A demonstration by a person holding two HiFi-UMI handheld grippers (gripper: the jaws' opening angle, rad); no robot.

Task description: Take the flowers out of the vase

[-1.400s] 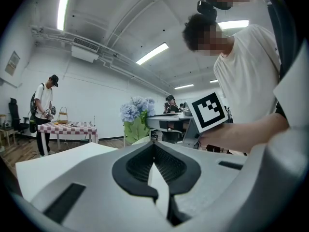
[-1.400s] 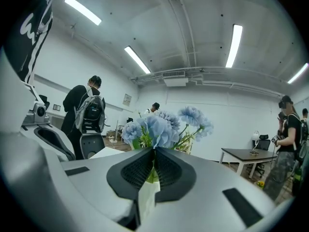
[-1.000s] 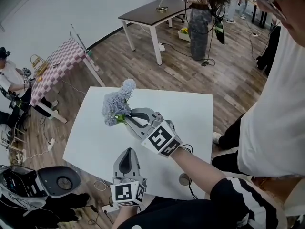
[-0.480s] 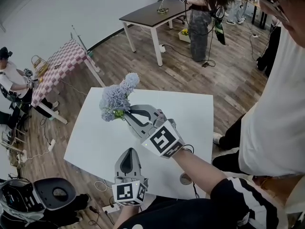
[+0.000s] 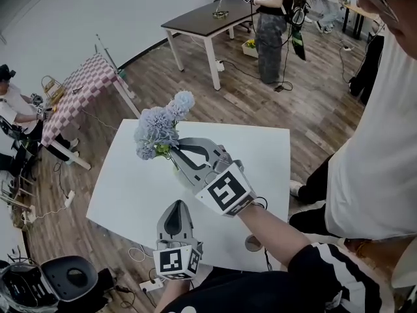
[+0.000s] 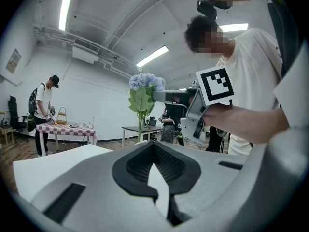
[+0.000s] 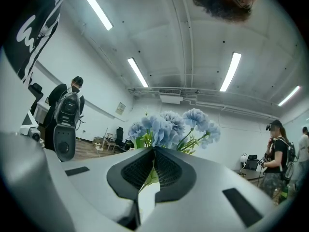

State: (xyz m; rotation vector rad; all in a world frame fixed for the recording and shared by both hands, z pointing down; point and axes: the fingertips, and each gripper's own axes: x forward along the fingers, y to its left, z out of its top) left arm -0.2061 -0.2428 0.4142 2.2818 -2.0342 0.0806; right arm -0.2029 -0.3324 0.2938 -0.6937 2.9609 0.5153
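The white desk [image 5: 130,194] fills the middle. Over its far-left part the right gripper [image 5: 171,154] pinches the green stems of the blue flowers [image 5: 158,128], whose blooms stand clear above the desk. At the near edge the left gripper [image 5: 176,206] hangs, jaws pressed together on nothing.

This is a large open lab or test room. It has a wood-plank floor [image 5: 247,103], plain white walls [image 5: 98,12] and ceiling strip lights [image 7: 231,71]. Scattered work tables stand about: a white table [image 5: 124,201], a dark-topped table [image 5: 202,18] and a checked-cloth table [image 5: 81,83]. There is a rolling office chair [image 5: 68,278] and loose cables [image 5: 138,254], and a person [image 5: 267,31] stands working.
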